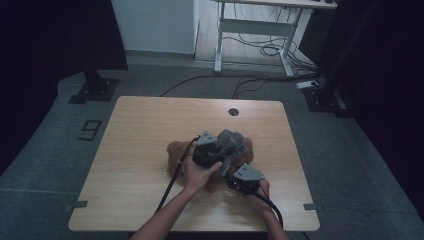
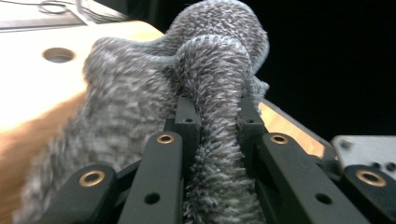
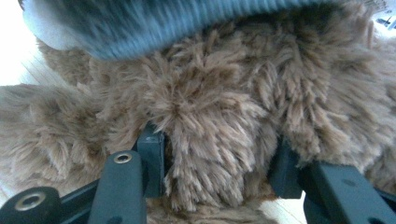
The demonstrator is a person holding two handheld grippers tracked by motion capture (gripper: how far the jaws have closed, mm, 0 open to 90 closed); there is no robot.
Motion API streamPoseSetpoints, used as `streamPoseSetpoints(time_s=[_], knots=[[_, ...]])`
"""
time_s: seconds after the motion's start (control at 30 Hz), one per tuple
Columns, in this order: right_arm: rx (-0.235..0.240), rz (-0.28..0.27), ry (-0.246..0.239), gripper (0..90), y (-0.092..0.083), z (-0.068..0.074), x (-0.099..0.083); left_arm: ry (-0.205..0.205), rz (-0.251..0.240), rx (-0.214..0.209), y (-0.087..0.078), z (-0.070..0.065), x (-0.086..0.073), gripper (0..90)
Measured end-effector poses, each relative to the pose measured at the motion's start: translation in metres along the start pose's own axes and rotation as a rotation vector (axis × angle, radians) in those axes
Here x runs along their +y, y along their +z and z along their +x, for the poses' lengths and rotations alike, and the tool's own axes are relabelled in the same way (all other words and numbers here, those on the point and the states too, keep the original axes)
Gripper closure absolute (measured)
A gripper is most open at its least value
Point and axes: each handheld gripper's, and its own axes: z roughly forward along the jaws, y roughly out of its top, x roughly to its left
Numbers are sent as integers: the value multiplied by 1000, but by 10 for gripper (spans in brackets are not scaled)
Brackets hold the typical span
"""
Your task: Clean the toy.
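A brown plush bear lies mid-table with a grey fuzzy knit garment over it. In the left gripper view, the grey garment bunches up and a fold of it is pinched between the jaws of my left gripper. That left gripper sits over the bear's middle in the high view. My right gripper is at the bear's near right side. In the right gripper view, my right gripper is shut on a tuft of the bear's brown fur, with the grey garment's edge above.
The wooden table has a round cable hole near its far edge. Black cables trail from both grippers toward the near edge. A desk frame and floor cables lie beyond the table.
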Motion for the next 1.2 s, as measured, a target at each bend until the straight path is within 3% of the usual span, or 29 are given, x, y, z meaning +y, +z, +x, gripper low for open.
streamPoseSetpoints(time_s=[0.03,0.07,0.1,0.13,0.17,0.23,0.37,0.4,0.43,0.47,0.57,0.6,0.63,0.67,0.7,0.73,0.77,0.8,0.87,1.2], knots=[[0,0,0,496,0,0,0,0,0,0,0,0,0,762],[1,2,0,496,0,0,0,44,25,20,6,-8,0,762],[1,2,0,496,0,0,0,44,25,20,6,-8,0,763],[0,2,-1,496,0,0,0,63,58,55,10,-7,-2,764],[0,2,-1,496,0,0,0,63,58,55,10,-7,-2,765],[5,8,8,498,-1,0,-1,30,71,61,8,6,-6,769],[12,7,24,500,0,-1,-2,24,63,83,-1,15,-7,771],[17,7,30,501,0,-2,-2,26,52,110,-8,21,-8,770],[18,6,36,502,-1,-2,-3,26,52,110,-8,21,-8,767],[19,6,36,502,-1,-2,-3,25,49,145,-16,28,-9,766],[22,2,36,504,-2,-2,-5,11,46,173,-25,38,-12,765],[21,2,37,504,-2,-2,-5,3,42,216,-37,50,-16,765],[22,1,38,504,-2,-2,-5,3,42,216,-37,50,-16,765],[25,-1,42,503,-2,-3,-6,-20,28,236,-51,63,-20,765],[25,-1,42,503,-2,-3,-6,-20,28,236,-51,63,-20,765],[26,-6,45,503,-2,-3,-6,-36,14,244,-65,73,-25,765],[26,-6,45,503,-2,-3,-6,-36,14,244,-65,73,-25,765],[29,-6,48,502,-2,-3,-6,-31,7,273,-76,78,-29,766],[31,-8,53,501,-2,-4,-6,-37,1,292,-86,84,-32,766],[36,-9,63,499,-2,-4,-7,-126,1,370,-113,119,-58,766]])
